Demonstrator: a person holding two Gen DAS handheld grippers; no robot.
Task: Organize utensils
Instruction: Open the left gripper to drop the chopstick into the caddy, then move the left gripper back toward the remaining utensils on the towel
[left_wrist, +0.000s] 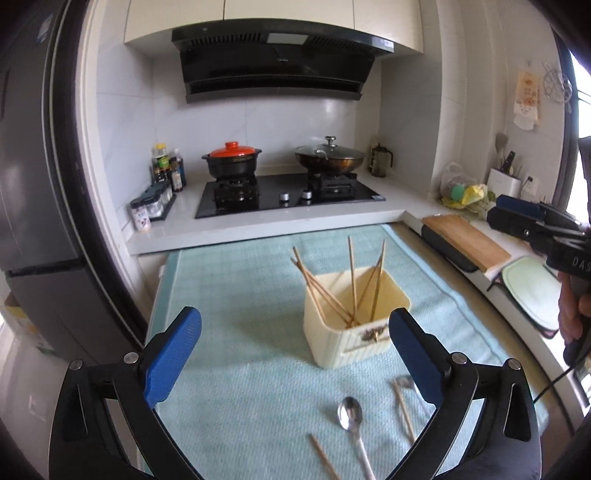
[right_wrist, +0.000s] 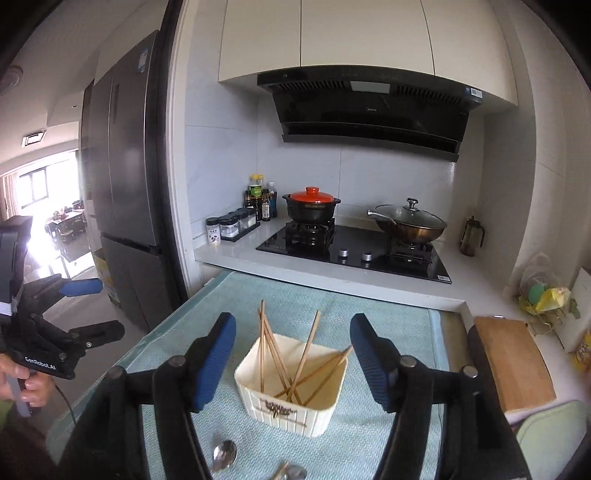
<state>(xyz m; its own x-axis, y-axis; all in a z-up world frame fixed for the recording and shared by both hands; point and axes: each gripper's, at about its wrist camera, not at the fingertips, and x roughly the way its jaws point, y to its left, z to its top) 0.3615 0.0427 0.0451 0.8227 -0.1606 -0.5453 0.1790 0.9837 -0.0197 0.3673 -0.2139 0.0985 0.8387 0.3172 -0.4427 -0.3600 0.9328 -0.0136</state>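
- The left gripper hovers over the pale green towel mat with its blue-padded fingers spread wide and nothing between them.
- Its right pad sits just in front of the near right corner of the cream ribbed plastic utensil box; whether they touch cannot be told.
- The right gripper is likewise spread wide and empty, its blue pads flanking the same box from the near side, both held clear of it.
- The box stands upright near the middle of the mat and holds several wooden chopsticks, leaning apart in different directions, tips resting on the box floor.
- On the mat near the box lies a shiny metal spoon, bowl pointing far, handle running toward the near edge.
- Right of it lie two more wooden chopsticks beside a second metal spoon, partly hidden by the left gripper's right finger.
- A single loose wooden chopstick lies left of the first spoon, close to the near edge.
- Far beyond the mat, a black pot with an orange lid sits on the left burner of the black gas hob.
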